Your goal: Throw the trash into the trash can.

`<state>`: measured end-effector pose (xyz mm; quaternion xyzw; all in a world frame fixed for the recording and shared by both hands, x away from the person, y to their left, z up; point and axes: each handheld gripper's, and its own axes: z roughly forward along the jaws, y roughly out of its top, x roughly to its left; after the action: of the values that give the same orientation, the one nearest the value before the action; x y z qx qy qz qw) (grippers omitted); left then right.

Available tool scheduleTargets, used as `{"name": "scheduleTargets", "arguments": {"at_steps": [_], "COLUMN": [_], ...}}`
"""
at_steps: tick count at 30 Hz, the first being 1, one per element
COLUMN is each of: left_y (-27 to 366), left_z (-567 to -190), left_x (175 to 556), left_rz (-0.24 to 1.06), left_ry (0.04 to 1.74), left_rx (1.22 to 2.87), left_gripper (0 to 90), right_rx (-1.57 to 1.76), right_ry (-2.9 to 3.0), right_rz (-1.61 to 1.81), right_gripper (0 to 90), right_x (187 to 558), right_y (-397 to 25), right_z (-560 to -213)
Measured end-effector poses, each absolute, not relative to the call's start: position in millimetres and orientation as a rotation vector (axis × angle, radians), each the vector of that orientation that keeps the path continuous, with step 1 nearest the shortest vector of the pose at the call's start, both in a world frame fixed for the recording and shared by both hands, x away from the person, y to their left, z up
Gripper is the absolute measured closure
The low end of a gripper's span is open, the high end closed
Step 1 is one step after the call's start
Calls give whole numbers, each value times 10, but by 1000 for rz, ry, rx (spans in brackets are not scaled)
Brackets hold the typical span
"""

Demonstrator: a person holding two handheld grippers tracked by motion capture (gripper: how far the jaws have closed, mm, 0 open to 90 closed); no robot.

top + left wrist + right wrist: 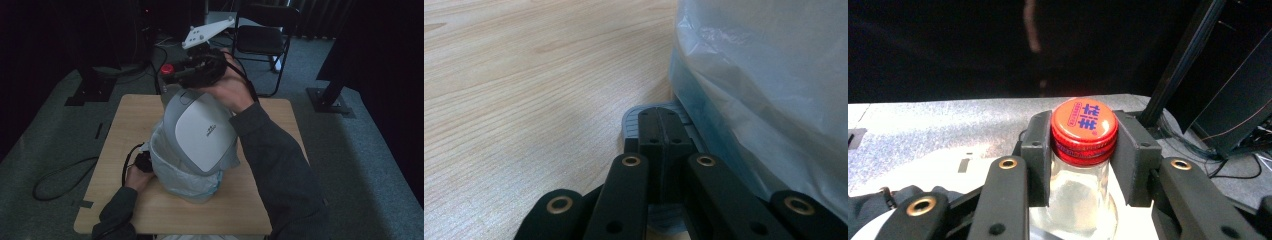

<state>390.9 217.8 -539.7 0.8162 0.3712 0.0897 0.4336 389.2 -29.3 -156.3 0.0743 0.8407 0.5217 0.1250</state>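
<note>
A grey pedal bin stands in the middle of the wooden table (127, 117), its white-panelled lid (202, 132) raised and a pale blue bag (175, 175) lining it. My right gripper (172, 75) is held above the bin's far side, shut on the neck of a clear bottle with a red cap (167, 69). The right gripper view shows the cap (1084, 125) clamped between the jaws of the right gripper (1084, 137). Low at the bin's left, my left gripper (144, 161) is shut. In its own view the left gripper (658, 114) rests on the grey-blue pedal (630, 122), beside the bag (764, 90).
A black folding chair (260, 37) stands beyond the table. Dark stand bases sit on the carpet at left (90, 92) and right (327, 100). A black cable (55, 180) loops on the floor at the left.
</note>
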Motion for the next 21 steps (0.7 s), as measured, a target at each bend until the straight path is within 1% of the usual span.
{"name": "scheduleTargets", "arguments": {"at_steps": [13, 21], "left_y": [2180, 2180], "left_z": [-5398, -5399], "left_x": [3910, 3910], "left_rz": [221, 221], "left_ry": [924, 924], "left_rx": [2031, 2031], "left_gripper": [900, 900], "right_rx": [186, 196], "right_ry": [2467, 2464], "right_rz": [1503, 1501], "right_gripper": [624, 624], "right_x": [3792, 3812], "right_y": [-301, -348], "right_z": [-1583, -1614]}}
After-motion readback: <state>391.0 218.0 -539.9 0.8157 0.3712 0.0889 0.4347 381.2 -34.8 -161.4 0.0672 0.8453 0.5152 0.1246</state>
